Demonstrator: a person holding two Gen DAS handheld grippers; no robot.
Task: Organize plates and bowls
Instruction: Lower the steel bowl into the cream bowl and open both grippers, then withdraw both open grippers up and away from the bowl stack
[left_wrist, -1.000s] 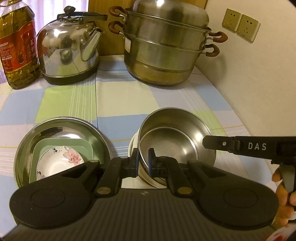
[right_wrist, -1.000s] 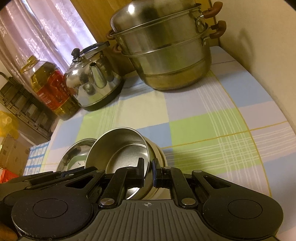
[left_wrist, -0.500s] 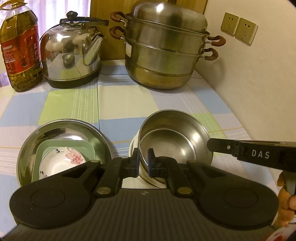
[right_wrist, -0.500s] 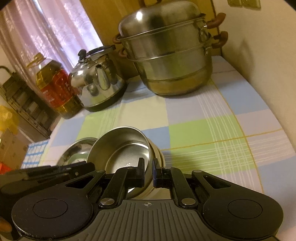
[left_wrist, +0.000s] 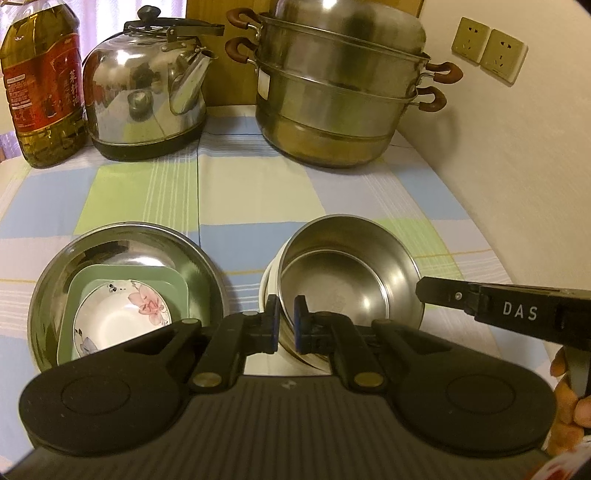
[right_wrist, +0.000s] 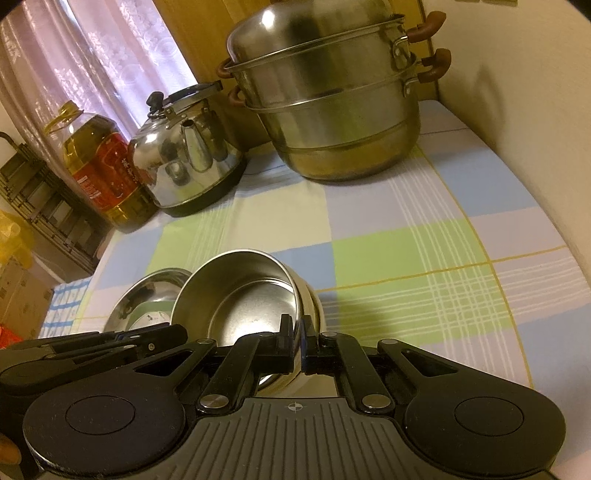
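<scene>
L gripper (left_wrist: 285, 325): clamped on steel bowl (left_wrist: 347, 273) near rim | R gripper (right_wrist: 298, 345): clamped on its right rim | bowl: tilted, mouth toward cameras, nested in white bowl (left_wrist: 267, 284), tabletop (left_wrist: 258, 192) front-centre

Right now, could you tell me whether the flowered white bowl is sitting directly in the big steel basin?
No, the flowered white bowl sits inside a green square dish, which itself lies in the big steel basin.
</scene>
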